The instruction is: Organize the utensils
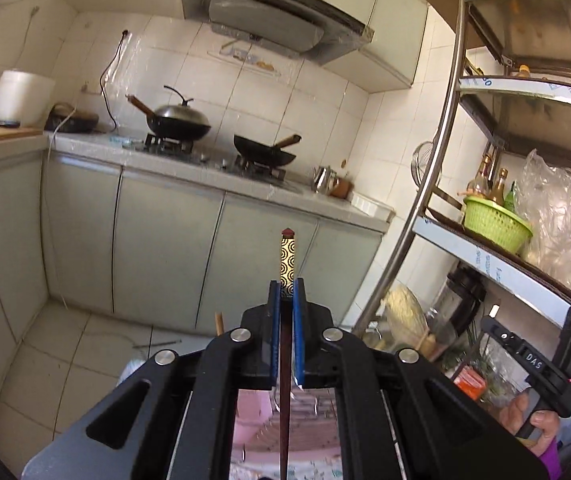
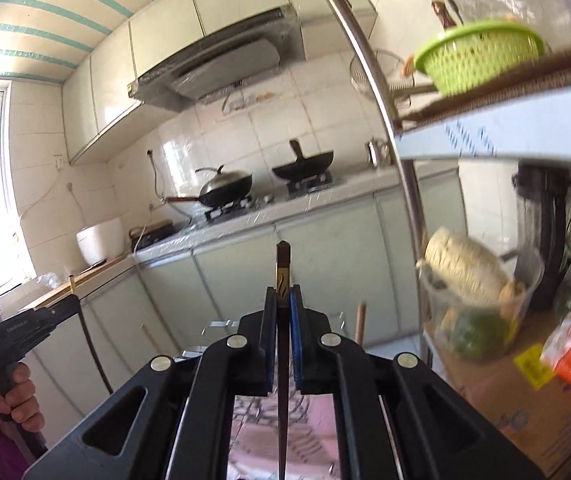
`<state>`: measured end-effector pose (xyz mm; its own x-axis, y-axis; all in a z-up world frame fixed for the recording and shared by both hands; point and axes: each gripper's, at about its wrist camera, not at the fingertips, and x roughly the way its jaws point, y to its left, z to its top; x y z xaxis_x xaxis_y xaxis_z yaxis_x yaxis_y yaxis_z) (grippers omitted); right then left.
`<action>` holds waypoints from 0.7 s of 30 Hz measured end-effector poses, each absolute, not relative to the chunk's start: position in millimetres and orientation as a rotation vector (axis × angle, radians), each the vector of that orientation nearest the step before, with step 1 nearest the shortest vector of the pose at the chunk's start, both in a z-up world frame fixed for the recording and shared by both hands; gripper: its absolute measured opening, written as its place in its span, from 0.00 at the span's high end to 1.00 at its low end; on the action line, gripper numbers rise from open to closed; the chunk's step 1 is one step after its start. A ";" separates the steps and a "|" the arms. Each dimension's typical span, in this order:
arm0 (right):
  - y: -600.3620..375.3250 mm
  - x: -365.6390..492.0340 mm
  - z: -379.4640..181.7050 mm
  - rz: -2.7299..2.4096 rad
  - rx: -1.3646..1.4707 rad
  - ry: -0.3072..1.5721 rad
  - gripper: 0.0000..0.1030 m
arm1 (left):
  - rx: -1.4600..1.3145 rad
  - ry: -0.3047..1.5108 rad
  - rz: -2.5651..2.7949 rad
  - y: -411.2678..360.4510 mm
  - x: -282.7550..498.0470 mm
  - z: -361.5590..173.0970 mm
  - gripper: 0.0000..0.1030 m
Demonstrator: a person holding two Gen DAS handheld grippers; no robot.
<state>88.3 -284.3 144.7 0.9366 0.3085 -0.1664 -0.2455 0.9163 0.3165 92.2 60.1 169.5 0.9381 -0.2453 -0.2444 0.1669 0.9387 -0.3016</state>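
Left hand-held gripper clamped nearly shut on a dark chopstick with a gold ring-patterned top, right hand-held gripper pinched just as tight on a dark chopstick with a gold flame mark, each stick standing up between the blue pads and running back down under the fingers. Both raised clear and pointing across the kitchen toward the table with its two woks, probably lifted so the long sticks come free before sorting. Held near the decorated tops, likely for steady carrying; wooden utensil ends visible low beside the fingers, support hidden.
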 end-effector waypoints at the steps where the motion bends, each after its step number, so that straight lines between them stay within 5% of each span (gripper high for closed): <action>1: -286.8 91.0 150.4 0.273 0.289 0.199 0.94 | -0.283 0.272 -0.206 60.9 96.8 173.6 0.95; 10: -291.9 121.1 158.3 0.156 0.212 0.118 0.94 | -0.298 0.182 -0.126 67.1 128.6 185.1 0.95; 21: -290.2 157.3 110.3 0.146 0.210 0.266 0.94 | -0.241 0.238 -0.066 62.3 161.6 146.0 0.95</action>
<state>157.3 -290.2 110.3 0.9546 0.1700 -0.2444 -0.1149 0.9677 0.2243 161.6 62.3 146.0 0.9699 -0.0935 -0.2249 0.0367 0.9690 -0.2445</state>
